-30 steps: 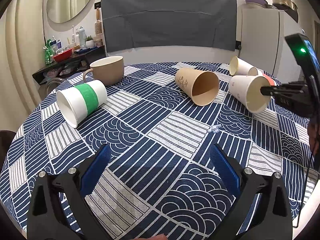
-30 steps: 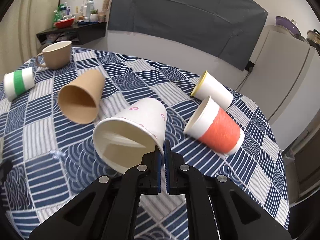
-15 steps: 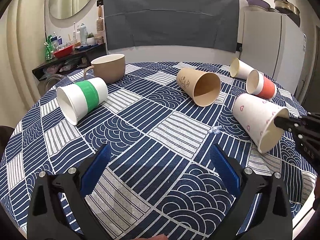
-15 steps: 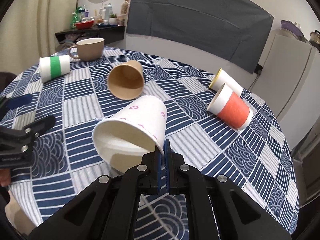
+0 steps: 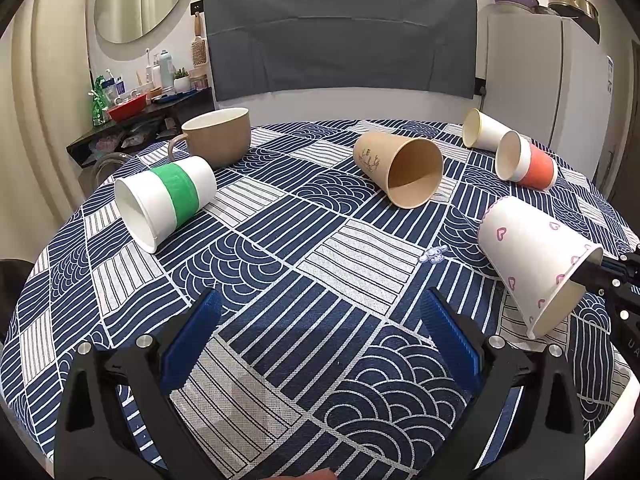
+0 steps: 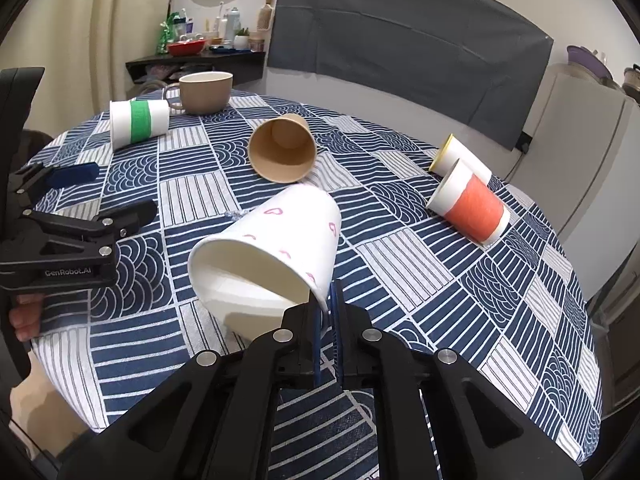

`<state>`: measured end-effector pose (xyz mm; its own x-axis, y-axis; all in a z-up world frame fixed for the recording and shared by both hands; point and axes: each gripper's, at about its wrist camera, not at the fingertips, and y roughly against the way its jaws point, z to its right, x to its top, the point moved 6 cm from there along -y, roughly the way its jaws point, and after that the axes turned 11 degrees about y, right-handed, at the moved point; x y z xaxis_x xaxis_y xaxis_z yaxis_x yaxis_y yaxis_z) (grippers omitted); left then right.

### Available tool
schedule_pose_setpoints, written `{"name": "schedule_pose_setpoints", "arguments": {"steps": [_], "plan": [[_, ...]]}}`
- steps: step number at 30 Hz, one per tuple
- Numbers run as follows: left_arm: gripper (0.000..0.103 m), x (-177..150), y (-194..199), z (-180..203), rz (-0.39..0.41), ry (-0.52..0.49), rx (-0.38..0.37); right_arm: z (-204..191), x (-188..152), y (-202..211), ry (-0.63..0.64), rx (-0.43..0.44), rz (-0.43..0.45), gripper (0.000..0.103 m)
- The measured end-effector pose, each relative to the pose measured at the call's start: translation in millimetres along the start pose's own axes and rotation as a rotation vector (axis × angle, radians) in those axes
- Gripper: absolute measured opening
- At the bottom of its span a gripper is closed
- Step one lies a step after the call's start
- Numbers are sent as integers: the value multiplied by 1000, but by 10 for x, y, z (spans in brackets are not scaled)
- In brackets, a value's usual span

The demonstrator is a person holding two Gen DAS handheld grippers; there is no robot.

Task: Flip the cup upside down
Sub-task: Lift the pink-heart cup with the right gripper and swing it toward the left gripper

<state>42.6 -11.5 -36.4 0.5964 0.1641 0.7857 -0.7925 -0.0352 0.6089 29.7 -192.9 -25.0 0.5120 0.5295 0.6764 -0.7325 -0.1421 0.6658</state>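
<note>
- Nearest in the right wrist view, the right gripper [image 6: 327,312] has its jaws pinching the rim of the heart-print cup [image 6: 272,248] – one blue pad inside the mouth, the other outside on the wall.
- That white cup with pink hearts is tilted, its mouth turned down and toward the near side, its closed base pointing up and away. In the left wrist view it [image 5: 536,264] sits at the near right of the tabletop [image 5: 312,320]; whether the lower rim touches the cloth cannot be told.
- The left gripper [image 5: 320,336] has its jaws spread wide over the blue-and-white patterned cloth, holding nothing. From the right wrist view it [image 6: 100,196] shows at the left edge, well apart from the held cup.
- A small clear scrap [image 5: 433,255] lies on the cloth just left of the heart-print cup.
- In mid-table a brown paper cup [image 5: 400,168] lies on its side, mouth toward the near side.
- At the left, a white cup with a green band [image 5: 168,200] lies on its side (mouth toward the near left).
- Farther right, an orange-banded cup [image 5: 528,162] lies on its side – just beside a yellow-rimmed white cup [image 5: 482,130], also on its side.
- At the far left a tan mug [image 5: 218,136] stands upright.
</note>
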Motion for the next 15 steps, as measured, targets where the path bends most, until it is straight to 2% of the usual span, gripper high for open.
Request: {"name": "schedule_pose_setpoints", "arguments": {"steps": [1,3,5,8,15], "plan": [[97,-1,-2,0,-1,-1,1,13,-9,5,-7,3,-3,20],[97,-3,-9,0,-5,-3,1,33,-28,39,-15,1,1,83],[97,-3,-17,-2,-10,-4,2,44,-43,86,-7,6,16,85],[97,-4,-13,-5,-9,-3,5,88,-100,62,-9,21,-7,88],[97,-7,-9,-5,-6,-3,12,295,-234,3,-91,54,-23,89]]}}
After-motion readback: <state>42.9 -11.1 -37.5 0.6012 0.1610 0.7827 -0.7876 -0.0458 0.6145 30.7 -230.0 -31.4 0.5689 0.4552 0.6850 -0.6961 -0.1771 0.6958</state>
